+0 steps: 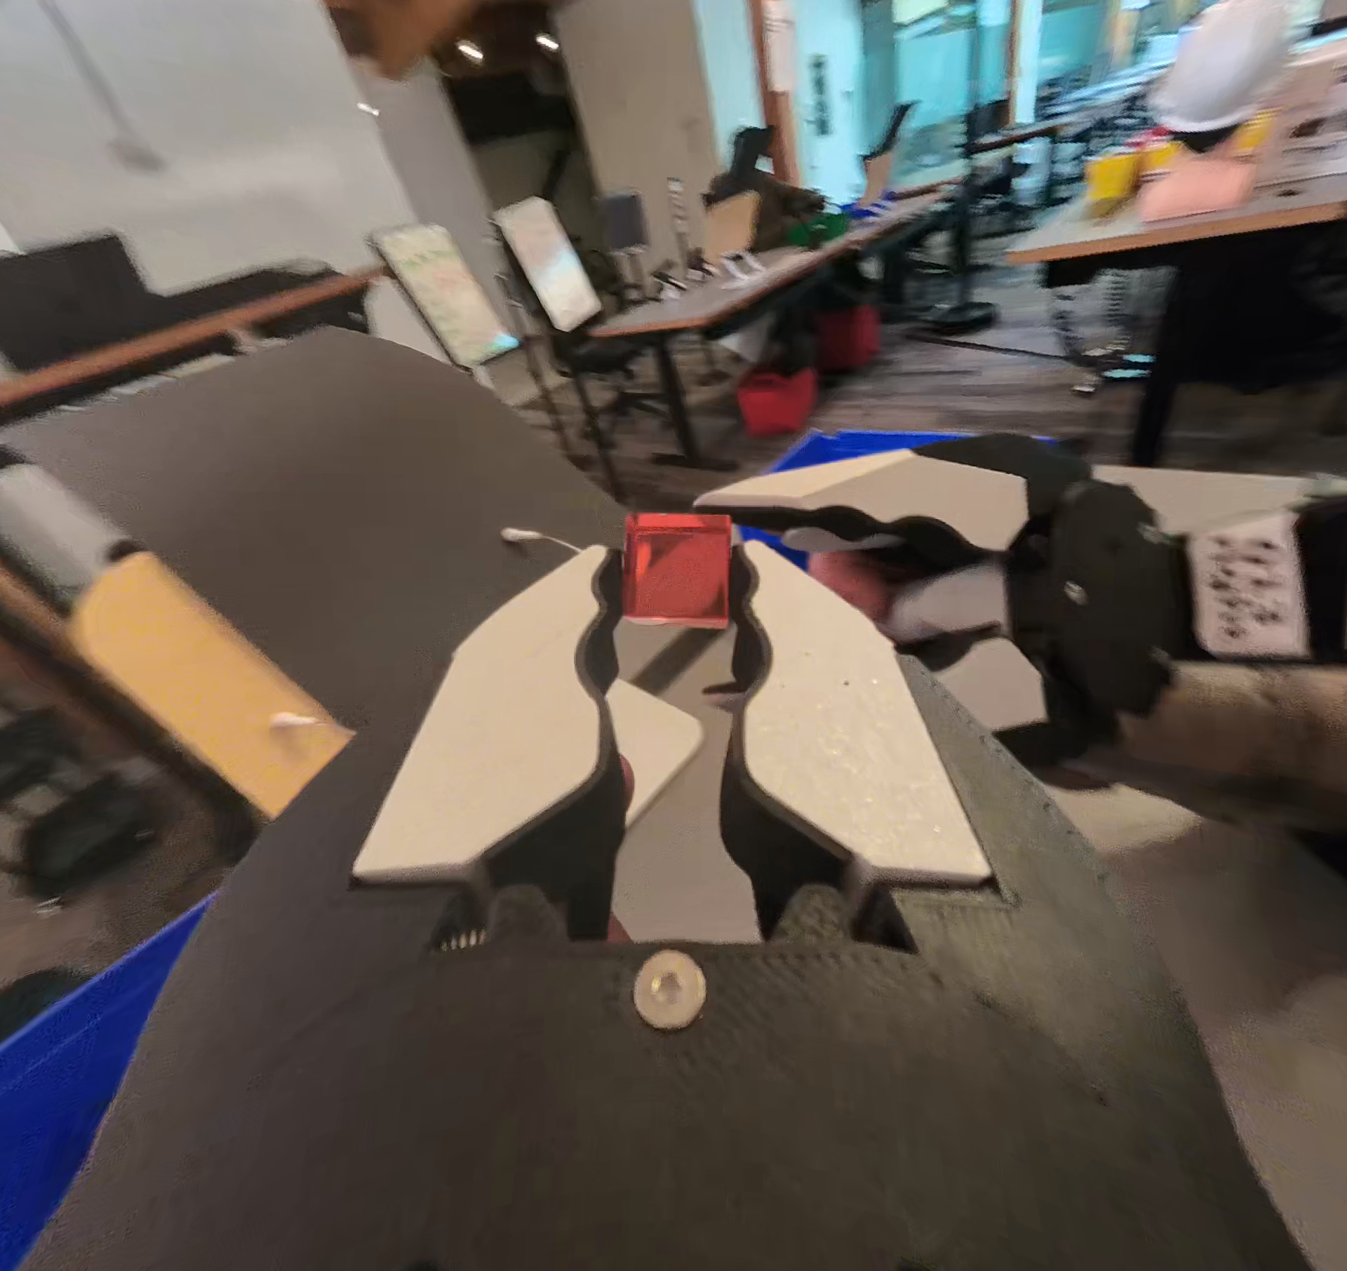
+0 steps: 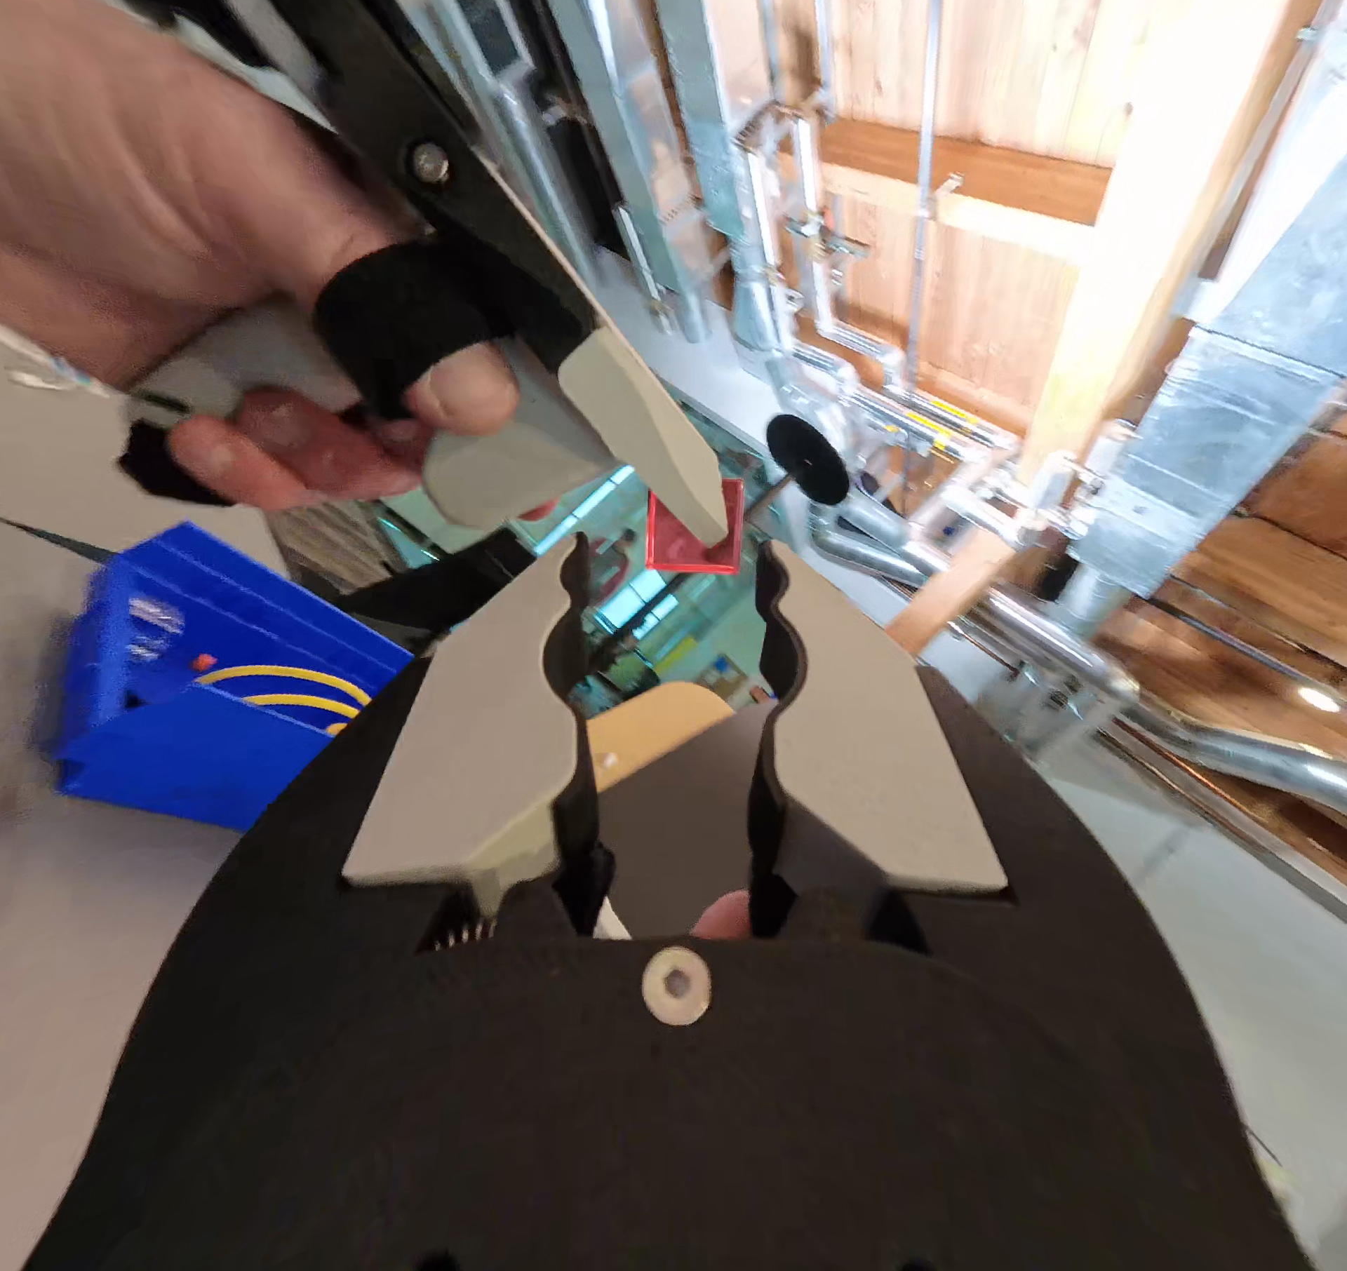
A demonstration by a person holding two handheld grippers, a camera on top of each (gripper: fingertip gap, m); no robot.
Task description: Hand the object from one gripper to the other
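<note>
left gripper (image 1: 674,573) clamping red cube (image 1: 676,570), right gripper (image 1: 736,514) near

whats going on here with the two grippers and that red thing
A person is passing a small red cube between two hand-held grippers. The left gripper is shut on the cube, pinching it at its fingertips. The right gripper is open, with the cube just beyond its fingertips and not yet between them. So the handover has not happened yet: the left one has the cube. A blue bin sits below, off to the side.
</note>
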